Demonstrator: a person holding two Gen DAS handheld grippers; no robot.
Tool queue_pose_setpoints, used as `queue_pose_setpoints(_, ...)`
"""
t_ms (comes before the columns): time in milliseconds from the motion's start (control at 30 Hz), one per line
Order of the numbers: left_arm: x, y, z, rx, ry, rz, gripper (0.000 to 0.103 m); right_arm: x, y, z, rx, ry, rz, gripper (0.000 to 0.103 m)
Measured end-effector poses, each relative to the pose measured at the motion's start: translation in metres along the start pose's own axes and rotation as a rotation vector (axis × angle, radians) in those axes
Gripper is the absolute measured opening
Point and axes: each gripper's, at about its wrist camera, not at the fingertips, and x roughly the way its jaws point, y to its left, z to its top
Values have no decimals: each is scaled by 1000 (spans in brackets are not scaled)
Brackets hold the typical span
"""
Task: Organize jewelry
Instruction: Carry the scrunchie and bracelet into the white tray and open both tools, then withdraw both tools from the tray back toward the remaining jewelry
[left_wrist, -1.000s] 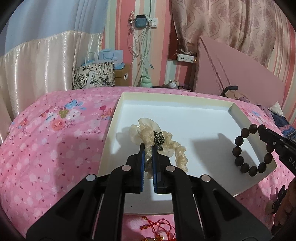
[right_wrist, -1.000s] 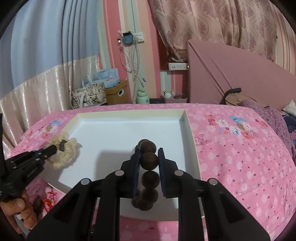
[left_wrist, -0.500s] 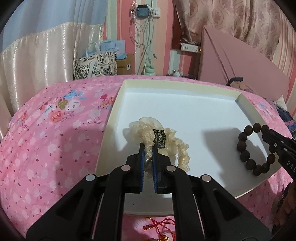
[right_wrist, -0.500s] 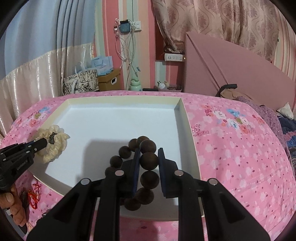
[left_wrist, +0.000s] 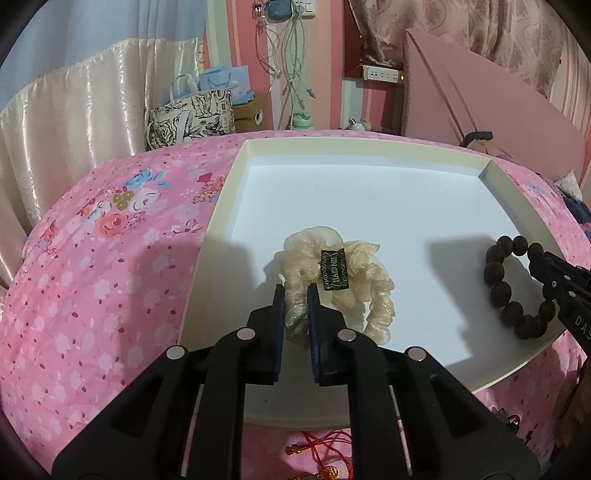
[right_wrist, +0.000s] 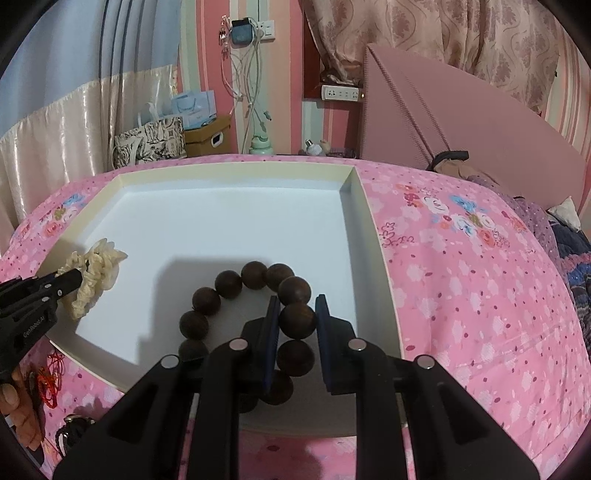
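Two grippers over a white tray, left gripper clamped on a cream scrunchie, right gripper pinching a bead bracelet.

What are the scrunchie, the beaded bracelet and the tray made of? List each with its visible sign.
Cream ruffled scrunchie: sheer, faintly glittery fabric, gathered folds, woven label.
Dark brown round-bead bracelet: probably wood, matte with faint grain.
Shallow white tray: likely cardboard, thin cream walls, flat matte floor.

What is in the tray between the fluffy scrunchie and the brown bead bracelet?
Nothing: between the cream scrunchie and the wooden bead bracelet only bare white tray floor and a shadow show, clearest in the left wrist view.
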Motion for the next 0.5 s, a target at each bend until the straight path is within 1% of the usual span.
queue_pose_setpoints(67, 0, 1, -2, -2, -1, -1, 13, 1, 1, 0, -1, 1, -5, 19)
queue_pose_setpoints(300, -2, 3, -5, -7, -6, -2, 17, 1, 3, 0, -7, -3, -12, 20)
queue_pose_setpoints(400, -4, 4, -7, -5, -10, -3, 22, 1, 3, 0, -5, -6, -8, 22)
queue_pose_setpoints(433, -4, 3, -7, -5, -13, -2, 28, 0, 3, 1, -4, -10, -7, 24)
queue_pose_setpoints(467, -6, 4, -7, -8, -18, -5, 32, -1, 2, 0, -1, -18, -8, 32)
queue_pose_setpoints(500, -8, 5, -7, -13, -28, -10, 40, -4, 2, 1, 4, -34, -7, 42)
